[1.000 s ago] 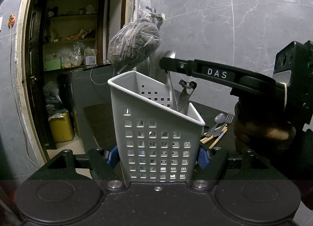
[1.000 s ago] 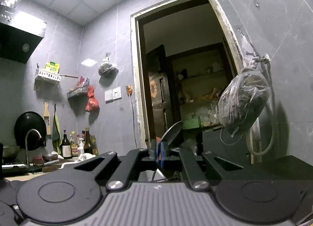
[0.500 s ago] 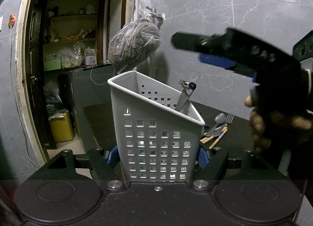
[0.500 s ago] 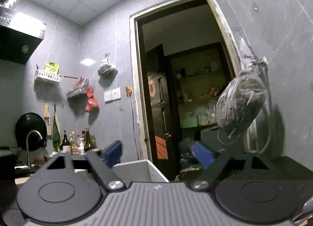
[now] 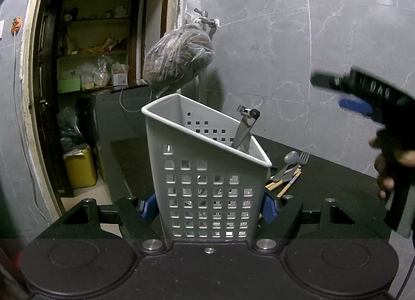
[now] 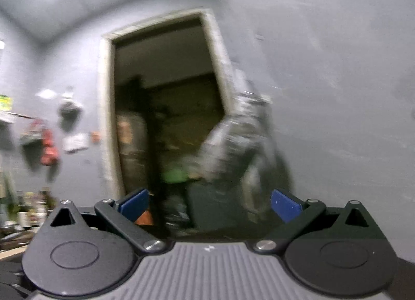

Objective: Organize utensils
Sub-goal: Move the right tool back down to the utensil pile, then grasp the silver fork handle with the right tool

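My left gripper is shut on a white perforated utensil basket and holds it upright. Inside the basket a metal utensil leans against the right rim. Behind the basket a spoon, a fork and wooden-handled pieces lie on the dark counter. My right gripper is open and empty, its view blurred; it also shows at the right edge of the left wrist view, up and away from the basket.
A grey tiled wall stands behind the counter. A plastic bag hangs from a tap above the basket. An open doorway with shelves and a yellow can lies to the left.
My right gripper held a spoon over the basket, opened and let it go into the basket, then pulled back to the right. The left gripper and basket have not moved.
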{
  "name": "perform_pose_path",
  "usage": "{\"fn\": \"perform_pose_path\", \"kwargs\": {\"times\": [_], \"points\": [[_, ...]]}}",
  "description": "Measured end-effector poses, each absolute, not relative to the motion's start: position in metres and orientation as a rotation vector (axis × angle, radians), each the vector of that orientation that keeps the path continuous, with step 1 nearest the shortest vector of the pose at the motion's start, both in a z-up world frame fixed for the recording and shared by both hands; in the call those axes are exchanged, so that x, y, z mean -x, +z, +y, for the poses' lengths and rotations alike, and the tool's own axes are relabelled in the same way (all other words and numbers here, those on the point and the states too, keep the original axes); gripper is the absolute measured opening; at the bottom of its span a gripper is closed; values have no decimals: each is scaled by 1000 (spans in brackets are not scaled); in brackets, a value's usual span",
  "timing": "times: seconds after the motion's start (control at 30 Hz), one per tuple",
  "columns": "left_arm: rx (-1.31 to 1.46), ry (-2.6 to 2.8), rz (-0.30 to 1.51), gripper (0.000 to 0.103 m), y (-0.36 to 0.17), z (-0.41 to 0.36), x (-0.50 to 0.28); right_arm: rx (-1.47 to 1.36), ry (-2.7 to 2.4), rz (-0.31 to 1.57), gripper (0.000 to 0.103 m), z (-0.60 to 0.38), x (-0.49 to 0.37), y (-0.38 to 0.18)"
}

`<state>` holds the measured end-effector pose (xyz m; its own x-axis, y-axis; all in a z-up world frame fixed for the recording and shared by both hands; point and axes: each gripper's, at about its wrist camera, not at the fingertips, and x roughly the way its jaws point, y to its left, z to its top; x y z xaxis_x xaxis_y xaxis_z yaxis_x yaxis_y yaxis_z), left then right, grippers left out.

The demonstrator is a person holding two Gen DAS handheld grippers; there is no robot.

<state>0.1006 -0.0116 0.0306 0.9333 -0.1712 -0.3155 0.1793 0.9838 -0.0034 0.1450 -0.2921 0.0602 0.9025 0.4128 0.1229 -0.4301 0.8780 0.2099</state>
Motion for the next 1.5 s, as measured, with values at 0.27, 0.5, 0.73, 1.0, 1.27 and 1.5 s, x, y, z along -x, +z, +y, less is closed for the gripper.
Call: {"fn": "perform_pose_path", "kwargs": {"times": [0.27, 0.5, 0.73, 1.0, 1.27, 1.5], "points": [[-35, -184, 318, 76, 29, -13, -102, -327, 186, 253, 103, -314, -166, 16], [-36, -186, 318, 76, 28, -11, -102, -443, 121, 427, 103, -334, -186, -16], [-36, -187, 324, 76, 28, -11, -104, -364, 117, 475, 103, -336, -229, -4], [-38, -190, 326, 76, 28, -12, -105, -244, 89, 585, 103, -326, -283, -9], [-38, -190, 326, 76, 28, -12, -105, -157, 10, 625, 103, -324, -320, -21], [-38, -190, 325, 76, 27, -11, -105, -114, -32, 633, 96, -326, -330, -24]]}}
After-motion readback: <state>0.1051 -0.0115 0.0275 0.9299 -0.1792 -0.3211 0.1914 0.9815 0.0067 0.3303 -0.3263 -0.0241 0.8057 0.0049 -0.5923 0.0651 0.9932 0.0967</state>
